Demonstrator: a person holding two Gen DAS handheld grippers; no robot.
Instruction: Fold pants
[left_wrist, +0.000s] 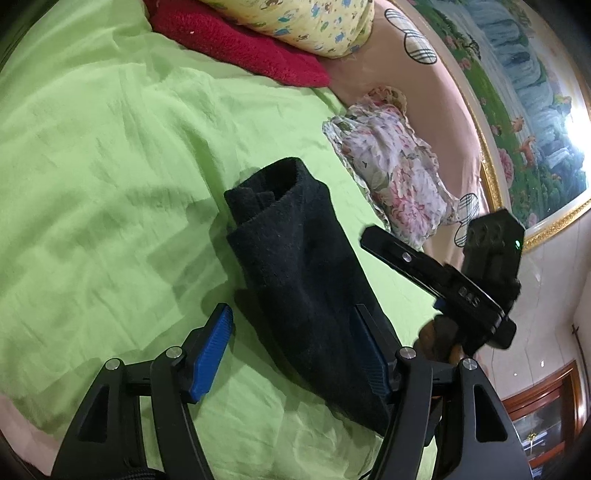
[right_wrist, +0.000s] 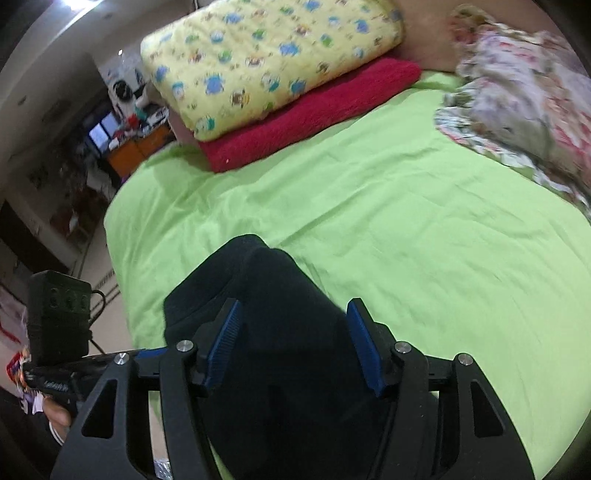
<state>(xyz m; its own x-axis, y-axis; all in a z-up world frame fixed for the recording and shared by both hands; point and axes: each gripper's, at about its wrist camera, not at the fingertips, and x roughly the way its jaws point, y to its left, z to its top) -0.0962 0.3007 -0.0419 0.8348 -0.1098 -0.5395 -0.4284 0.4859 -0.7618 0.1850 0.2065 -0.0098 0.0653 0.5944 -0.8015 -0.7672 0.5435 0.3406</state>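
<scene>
Green bedsheet (left_wrist: 110, 166): folded pants (left_wrist: 306, 280) between left claw (left_wrist: 291, 354), right claw (right_wrist: 295, 347); both apart.

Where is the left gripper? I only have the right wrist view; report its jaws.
Observer: The left gripper is open. One finger is over the sheet, the other over the pants.
Operator: Describe the pants' far end.
Observer: Several folded layers show there, stacked.
Operator: Report what lies beyond the floral cloth.
Observer: A gold-framed painting hangs on the wall.
</scene>
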